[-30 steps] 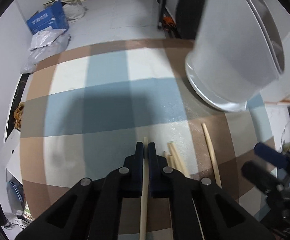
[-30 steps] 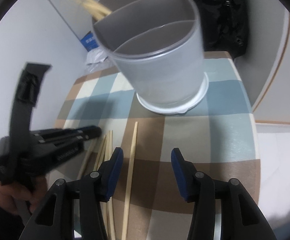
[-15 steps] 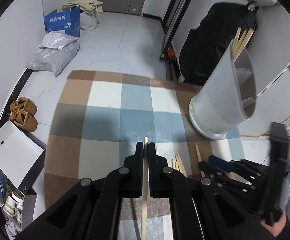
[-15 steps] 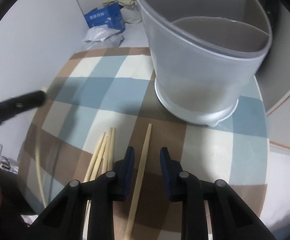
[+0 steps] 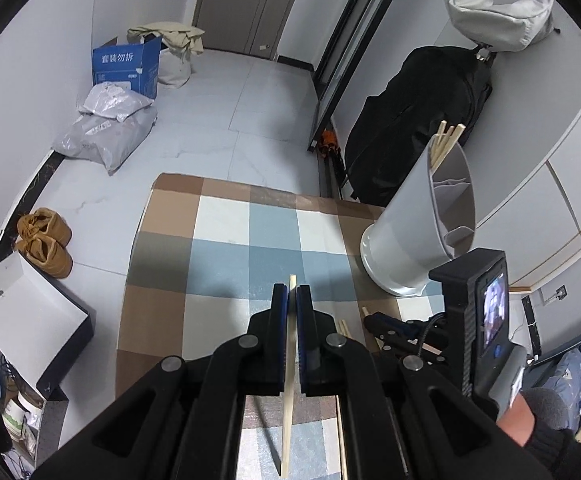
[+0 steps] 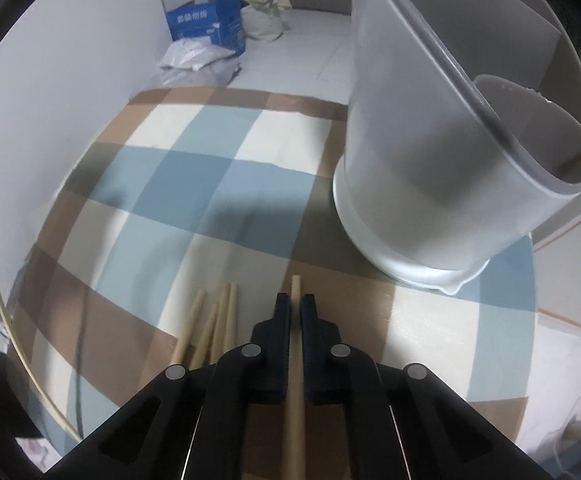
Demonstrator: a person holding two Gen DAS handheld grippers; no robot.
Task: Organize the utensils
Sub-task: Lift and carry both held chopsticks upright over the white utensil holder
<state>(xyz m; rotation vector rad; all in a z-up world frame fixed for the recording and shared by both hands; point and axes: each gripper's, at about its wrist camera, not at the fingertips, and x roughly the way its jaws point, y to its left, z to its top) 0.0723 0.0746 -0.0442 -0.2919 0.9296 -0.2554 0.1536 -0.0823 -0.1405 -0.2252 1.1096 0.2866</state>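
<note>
Left wrist view looks down over a small worktop covered by a checked cloth in blue, cream and brown squares, with a pale tiled floor beyond it. The left gripper is pinched tight on one wooden chopstick, whose tip pokes out just past the fingertips and which is held clear above the cloth. At the far right of the worktop stands a grey utensil holder with inner dividers; a few chopsticks in the holder lean up out of its far compartment. Near right, the right gripper reaches down to the cloth, carried by a hand in a dark sleeve.

Around the room: a blue cardboard box and grey plastic bags lie on the floor far left, a pair of tan shoes sits by the left wall, a white box lid is near left, and a black bag leans against the far right wall beside a dark door frame.

Right wrist view shows the right gripper clamped on a second chopstick lying at the near edge of the cloth, close in front of the holder. Just to its left a small bundle of loose chopsticks rests on the cloth.
</note>
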